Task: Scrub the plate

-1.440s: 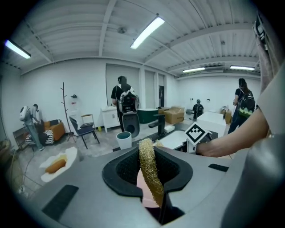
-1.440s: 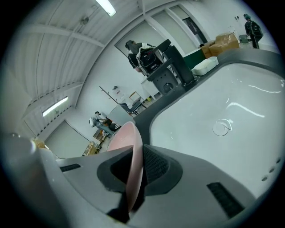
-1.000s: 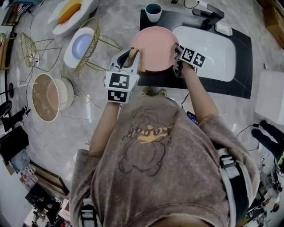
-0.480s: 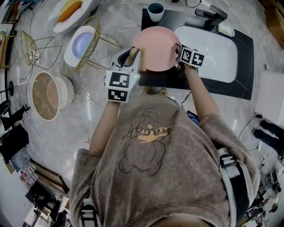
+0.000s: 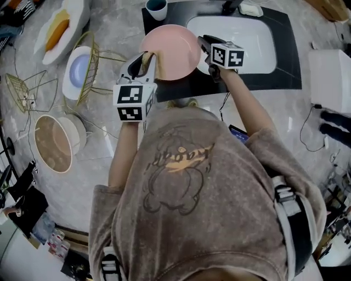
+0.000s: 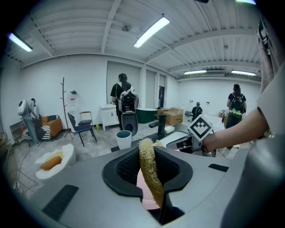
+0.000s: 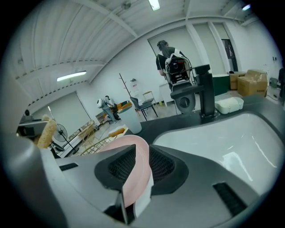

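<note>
Plate scrubbing, in hand beside the sink.
Right gripper [image 5: 203,44], jaws just eased wider, clamped on rim of pink plate [image 5: 170,52], held tilted beside white sink [image 5: 247,38]; left gripper [image 5: 143,65] closed on loofah scrubber [image 6: 149,171], against plate's left edge.

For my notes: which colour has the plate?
Pink; the plate shows best in the head view.

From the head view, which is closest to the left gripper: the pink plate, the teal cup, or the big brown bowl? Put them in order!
1. Pink plate, right beside the left gripper.
2. Teal cup, beyond the plate, at the top.
3. Big brown bowl, far off at lower left.
</note>
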Tool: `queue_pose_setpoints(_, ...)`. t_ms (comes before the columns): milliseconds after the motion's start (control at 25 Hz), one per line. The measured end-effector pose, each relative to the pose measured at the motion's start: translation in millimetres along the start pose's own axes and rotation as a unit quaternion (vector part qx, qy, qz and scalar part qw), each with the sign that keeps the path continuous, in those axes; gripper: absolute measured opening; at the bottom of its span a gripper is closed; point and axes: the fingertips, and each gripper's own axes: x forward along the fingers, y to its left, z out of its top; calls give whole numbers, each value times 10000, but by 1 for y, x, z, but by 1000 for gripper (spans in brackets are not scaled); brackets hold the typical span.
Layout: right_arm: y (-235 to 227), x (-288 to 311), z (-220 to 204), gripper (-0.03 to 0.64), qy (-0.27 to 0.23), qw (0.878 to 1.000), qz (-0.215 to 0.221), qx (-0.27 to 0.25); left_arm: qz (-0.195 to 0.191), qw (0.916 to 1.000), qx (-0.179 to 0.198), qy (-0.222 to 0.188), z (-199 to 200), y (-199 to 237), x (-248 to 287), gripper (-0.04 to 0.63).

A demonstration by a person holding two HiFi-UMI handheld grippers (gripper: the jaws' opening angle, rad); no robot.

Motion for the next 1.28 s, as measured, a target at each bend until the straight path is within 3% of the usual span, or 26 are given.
queue_pose_setpoints(360, 40, -108, 37, 81, -713, 9959, 247, -499, -567, 9976, 192, -345, 20, -37, 13, 74)
queue_pose_setpoints(560, 42, -166, 26, 74, -731, 9946, 186, -714, -900, 9947, 236, -444, 28, -68, 18, 74)
queue_pose_setpoints(720, 52, -196, 11, 62, -875, 9945, 151, -547, -1047, 9928, 226, -541, 31, -84, 12, 74)
queue_pose_setpoints(840, 61, -208, 8, 52, -1160, 9923, 56, -422, -1071, 9920, 133, -657, 37, -91, 8, 74)
queue_pose_setpoints(1080, 67, -211, 12, -8, -1699, 9825, -219, -737, -928, 9902, 115, -1037, 41, -91, 4, 74)
queue_pose_setpoints(1280, 57, -213, 16, -6, -2044, 9751, -428, -743, -752, 9894, 36, -1239, 36, -82, 6, 74)
